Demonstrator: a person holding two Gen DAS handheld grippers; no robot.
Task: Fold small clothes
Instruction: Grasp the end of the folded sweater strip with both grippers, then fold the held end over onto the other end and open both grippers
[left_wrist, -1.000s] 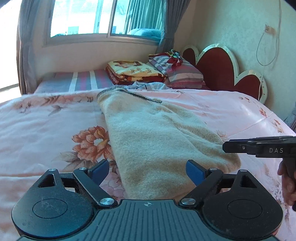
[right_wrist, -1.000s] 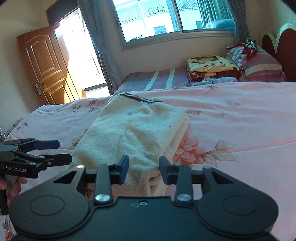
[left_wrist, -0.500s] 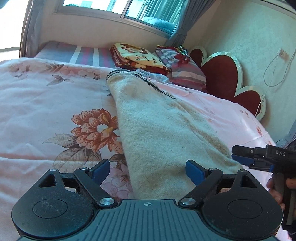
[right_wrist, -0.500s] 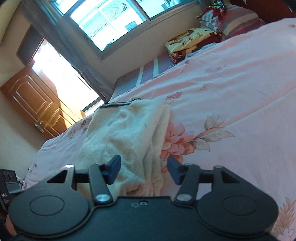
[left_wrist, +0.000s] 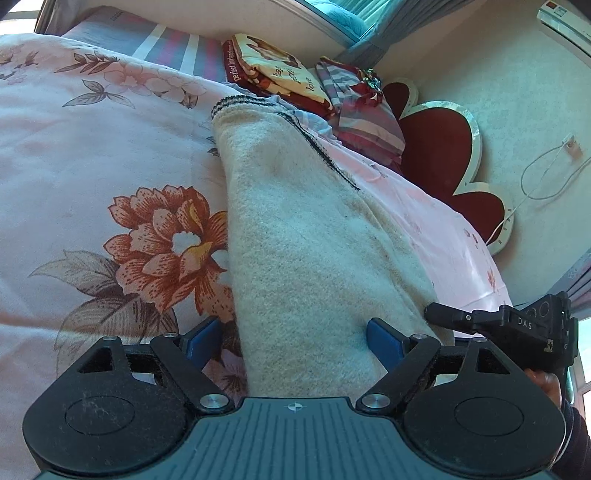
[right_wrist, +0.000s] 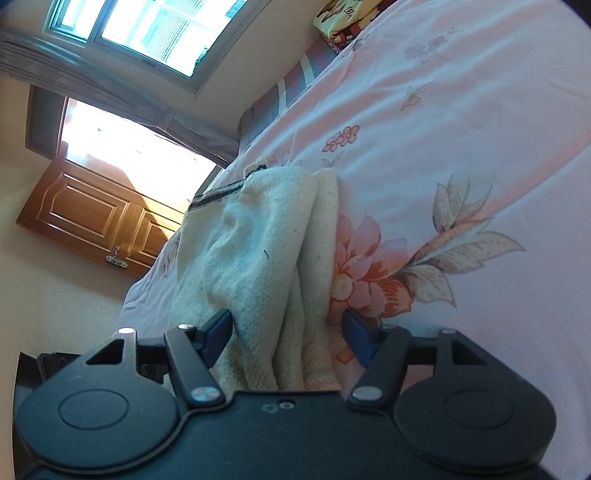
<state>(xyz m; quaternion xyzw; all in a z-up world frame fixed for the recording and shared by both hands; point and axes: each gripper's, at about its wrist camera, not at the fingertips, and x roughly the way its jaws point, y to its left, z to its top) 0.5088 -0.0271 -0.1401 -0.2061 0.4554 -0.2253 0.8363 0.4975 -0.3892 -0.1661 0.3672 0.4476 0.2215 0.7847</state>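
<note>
1. A cream knitted garment (left_wrist: 310, 251), folded lengthwise into a long strip, lay on a pink floral bedspread (left_wrist: 92, 147). Its far end carried a dark striped trim.
2. The left gripper (left_wrist: 295, 341) sat low at the near end of the garment. Its two blue-padded fingers (left_wrist: 201, 341) were spread wide, one on each side of the cloth strip, and had closed on nothing.
3. In the left wrist view, the right gripper (left_wrist: 447, 317) reached in from the right edge, its tip touching or just beside the garment's near right corner. A hand (left_wrist: 546, 380) held its black handle.
4. From the right wrist view, the right gripper (right_wrist: 288, 334) also stood open wide. The near end of the garment (right_wrist: 266, 266) lay between its blue pads, with stacked folded layers visible along the right edge. Whether the pads touched the cloth could not be told.
5. At the far end of the bed, folded blankets (left_wrist: 273, 74) and a striped pillow (left_wrist: 362, 114) rested near a red heart-shaped headboard (left_wrist: 443, 155).
6. A wooden door (right_wrist: 92, 221) and a bright window (right_wrist: 155, 33) showed behind the bed in the right wrist view.
</note>
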